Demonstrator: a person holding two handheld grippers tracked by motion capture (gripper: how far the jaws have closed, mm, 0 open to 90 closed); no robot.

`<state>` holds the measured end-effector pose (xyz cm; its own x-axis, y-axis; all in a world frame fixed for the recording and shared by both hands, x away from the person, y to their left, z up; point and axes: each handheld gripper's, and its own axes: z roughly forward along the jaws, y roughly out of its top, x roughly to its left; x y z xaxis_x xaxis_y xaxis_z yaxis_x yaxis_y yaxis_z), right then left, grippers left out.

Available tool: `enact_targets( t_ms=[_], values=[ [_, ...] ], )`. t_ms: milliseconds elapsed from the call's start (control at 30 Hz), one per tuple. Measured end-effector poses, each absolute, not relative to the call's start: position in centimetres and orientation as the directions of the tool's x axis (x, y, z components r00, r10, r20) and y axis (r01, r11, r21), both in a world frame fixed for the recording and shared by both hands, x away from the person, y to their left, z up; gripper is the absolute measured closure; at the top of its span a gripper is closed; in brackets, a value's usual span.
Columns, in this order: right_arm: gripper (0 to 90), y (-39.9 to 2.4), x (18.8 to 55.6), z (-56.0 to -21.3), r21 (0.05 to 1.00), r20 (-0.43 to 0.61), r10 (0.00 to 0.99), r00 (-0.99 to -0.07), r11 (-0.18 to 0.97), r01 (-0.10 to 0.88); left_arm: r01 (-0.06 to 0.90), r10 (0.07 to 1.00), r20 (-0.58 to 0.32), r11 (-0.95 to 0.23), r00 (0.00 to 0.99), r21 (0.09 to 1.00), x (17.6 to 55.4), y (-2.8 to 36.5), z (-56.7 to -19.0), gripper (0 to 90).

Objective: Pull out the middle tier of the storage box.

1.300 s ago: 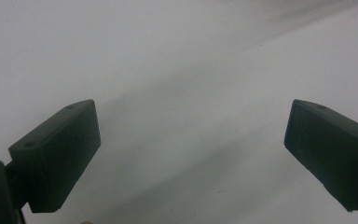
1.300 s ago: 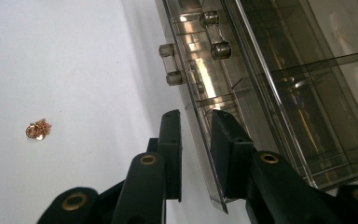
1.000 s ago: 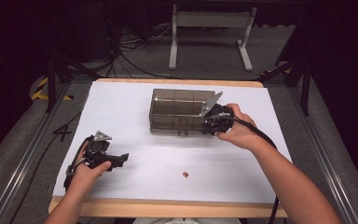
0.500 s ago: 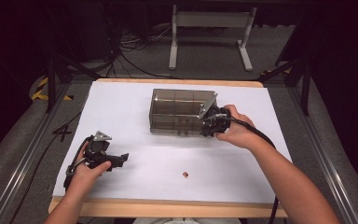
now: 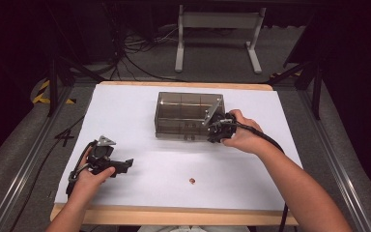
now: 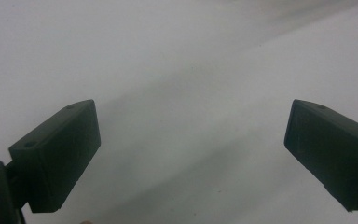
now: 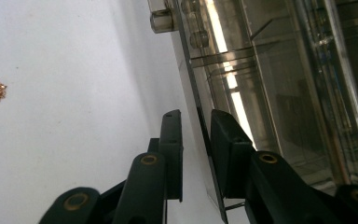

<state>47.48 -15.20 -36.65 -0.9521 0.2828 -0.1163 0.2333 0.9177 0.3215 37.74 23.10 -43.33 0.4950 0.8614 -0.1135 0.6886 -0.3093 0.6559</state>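
table: white sheet (image 5: 174, 159) is spread over a wooden-edged top; seen across the middle of the high view.
box: a smoky clear plastic box (image 5: 186, 113) with inner dividers is set upper centre of the high view; in the right gripper view its wall and compartments are seen along the right half of the frame.
box panel: a thin clear panel (image 7: 200, 116) at the box's near right corner is seen edge-on in the right gripper view, running from upper centre down to lower centre.
right gripper: right gripper (image 7: 196, 126) is held at the box's right end, right of centre in the high view; its jaws have just been closing, with the panel edge between them; it cannot be told whether the pads press on it.
left gripper: left gripper (image 5: 125, 165) is held low over the sheet at lower left of the high view; in the left gripper view the jaws are spread wide, with bare white sheet between them.
trinket: a small coppery crumpled trinket (image 5: 192, 181) is lying on the sheet at lower centre of the high view, well apart from both grippers; it is seen at the left edge of the right gripper view.
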Motion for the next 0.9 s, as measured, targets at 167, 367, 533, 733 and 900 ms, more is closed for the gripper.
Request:
enact_targets(
  t_ms=[167,367,533,733,900],
  values=[
    [78.8,-15.02,47.59,-36.7,0.303,-0.128,0.275,-0.953,0.926,0.226,0.689,0.861,-0.115,-0.31,0.496,0.655,37.75,23.11,-43.33,4.2],
    [82.0,-14.84,47.61,-36.59,0.284,-0.133,0.262,-0.956,0.934,0.217,0.689,0.86,-0.115,-0.31,0.497,0.656,37.74,23.11,-43.32,4.2],
    [82.8,-14.74,47.59,-36.53,0.273,-0.126,0.25,-0.96,0.939,0.208,0.69,0.859,-0.12,-0.308,0.497,0.656,37.75,23.13,-43.33,4.2],
    [83.9,-14.5,47.1,-36.43,0.256,-0.106,0.239,-0.965,0.945,0.206,0.69,0.861,-0.117,-0.309,0.496,0.655,37.74,23.12,-43.33,4.2],
    [84.6,-14.35,46.7,-36.37,0.248,-0.097,0.226,-0.969,0.949,0.196,0.69,0.861,-0.117,-0.308,0.496,0.655,37.73,23.1,-43.32,4.2]
  ],
)
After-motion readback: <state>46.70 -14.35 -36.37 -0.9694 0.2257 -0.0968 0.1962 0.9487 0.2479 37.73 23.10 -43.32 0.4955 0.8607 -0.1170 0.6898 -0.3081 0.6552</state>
